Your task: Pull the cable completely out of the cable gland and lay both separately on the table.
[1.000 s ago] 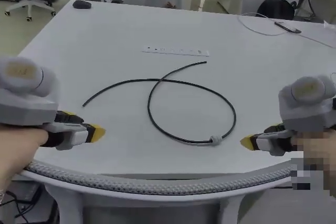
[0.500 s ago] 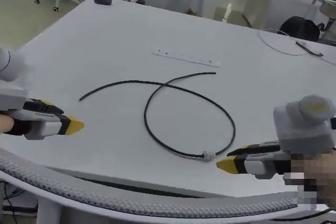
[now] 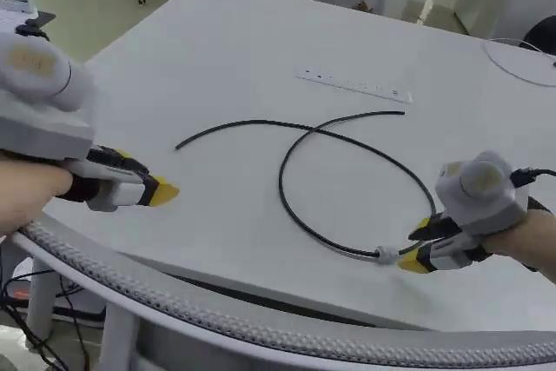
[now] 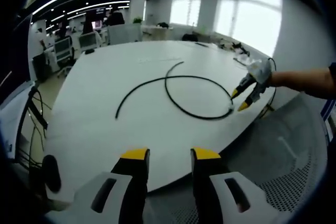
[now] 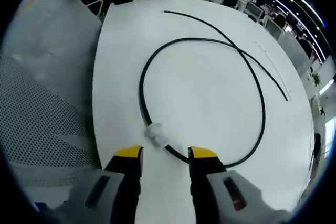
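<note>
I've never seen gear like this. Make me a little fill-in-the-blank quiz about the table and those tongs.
1. The thin black cable on the white table crosses over itself, forming one ____.
2. The yellow-tipped tongs nearest the small pale grey cable gland are in the person's ____ hand.
3. The other tongs hover by the table's edge, holding nothing, with their jaws ____.

Missing words: loop; right; open.

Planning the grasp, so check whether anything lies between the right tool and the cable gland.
Nothing visible does. The cable gland sits on bare table just ahead of the open right tool, threaded on the black cable.
</note>
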A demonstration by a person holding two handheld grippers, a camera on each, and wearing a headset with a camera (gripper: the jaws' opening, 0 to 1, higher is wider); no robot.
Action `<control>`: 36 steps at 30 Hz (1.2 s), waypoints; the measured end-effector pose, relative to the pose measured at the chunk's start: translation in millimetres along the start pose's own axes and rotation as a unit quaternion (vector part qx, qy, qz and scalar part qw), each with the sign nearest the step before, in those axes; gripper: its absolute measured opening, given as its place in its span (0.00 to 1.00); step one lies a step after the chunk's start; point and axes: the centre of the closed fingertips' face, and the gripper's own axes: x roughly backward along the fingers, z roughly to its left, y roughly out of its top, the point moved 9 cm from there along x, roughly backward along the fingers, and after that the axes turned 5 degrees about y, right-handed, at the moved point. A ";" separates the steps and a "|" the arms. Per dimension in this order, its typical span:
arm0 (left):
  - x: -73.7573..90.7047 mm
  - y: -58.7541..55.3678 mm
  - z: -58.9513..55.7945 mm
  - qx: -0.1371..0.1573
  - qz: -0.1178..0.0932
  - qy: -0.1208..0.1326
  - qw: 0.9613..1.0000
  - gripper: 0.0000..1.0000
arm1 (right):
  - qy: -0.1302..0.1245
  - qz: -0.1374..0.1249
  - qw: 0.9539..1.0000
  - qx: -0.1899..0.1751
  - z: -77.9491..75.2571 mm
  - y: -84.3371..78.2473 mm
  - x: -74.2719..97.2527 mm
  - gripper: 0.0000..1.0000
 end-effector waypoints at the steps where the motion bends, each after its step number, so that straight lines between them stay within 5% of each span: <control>1: 0.1 -0.1 0.2 0.002 -0.001 0.000 1.000 0.32 | 0.004 0.001 1.000 0.009 0.5 1.4 -2.6 0.38; 6: -0.4 -0.2 1.3 0.002 0.000 -0.001 1.000 0.32 | 0.018 0.003 1.000 0.011 -3.9 4.4 -13.7 0.35; 10: -0.8 -0.3 1.5 -0.005 0.000 0.002 1.000 0.36 | 0.043 -0.010 0.999 0.016 2.8 6.0 -14.5 0.15; 11: -2.6 -2.8 -5.0 -0.027 0.023 -0.034 0.999 0.35 | 0.033 -0.011 0.999 0.017 5.5 7.6 -13.5 0.15; 13: -3.3 -1.0 -6.3 -0.061 0.023 -0.029 0.997 0.35 | 0.032 0.001 0.999 0.011 9.1 9.7 -9.9 0.15; 17: -1.0 6.9 -12.5 -0.096 -0.002 -0.044 0.994 0.44 | 0.053 -0.072 0.995 -0.044 23.5 29.5 9.5 0.14; 20: 2.7 17.4 -16.7 -0.180 0.004 -0.023 0.983 0.44 | 0.060 -0.095 0.993 -0.044 29.0 43.6 24.8 0.14; 25: -2.1 42.2 -45.1 -0.274 -0.005 -0.059 0.960 0.44 | 0.054 -0.114 0.991 -0.042 34.4 62.5 37.4 0.14; 28: -11.5 49.9 -60.1 -0.278 -0.020 -0.095 0.956 0.47 | 0.051 -0.113 0.991 -0.041 39.0 67.6 40.0 0.14; 31: -19.0 52.8 -64.0 -0.286 -0.016 -0.102 0.953 0.48 | 0.056 -0.112 0.991 -0.045 44.3 70.0 39.8 0.14; 36: -28.5 60.0 -81.2 -0.298 -0.025 -0.135 0.945 0.47 | 0.087 -0.135 0.984 -0.071 56.7 75.7 40.2 0.14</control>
